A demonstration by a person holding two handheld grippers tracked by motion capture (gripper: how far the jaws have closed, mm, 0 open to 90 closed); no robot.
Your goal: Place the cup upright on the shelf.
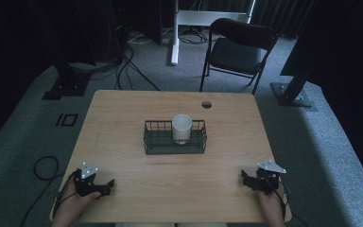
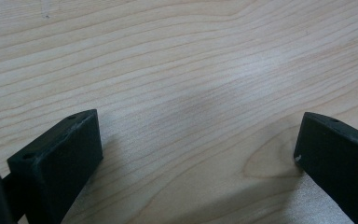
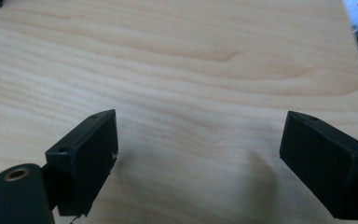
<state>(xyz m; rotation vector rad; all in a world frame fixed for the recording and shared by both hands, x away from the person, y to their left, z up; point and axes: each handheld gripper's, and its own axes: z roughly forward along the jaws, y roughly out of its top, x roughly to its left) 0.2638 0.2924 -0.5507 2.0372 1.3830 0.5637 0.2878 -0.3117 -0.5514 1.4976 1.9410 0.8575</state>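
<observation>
Both tools are held low at the near edge of the wooden table. The left gripper is spread wide, nothing caught between its jaws; the right gripper is likewise spread wide and empty. Well ahead, between them, a white cup is seen upright inside a dark wire basket.
</observation>
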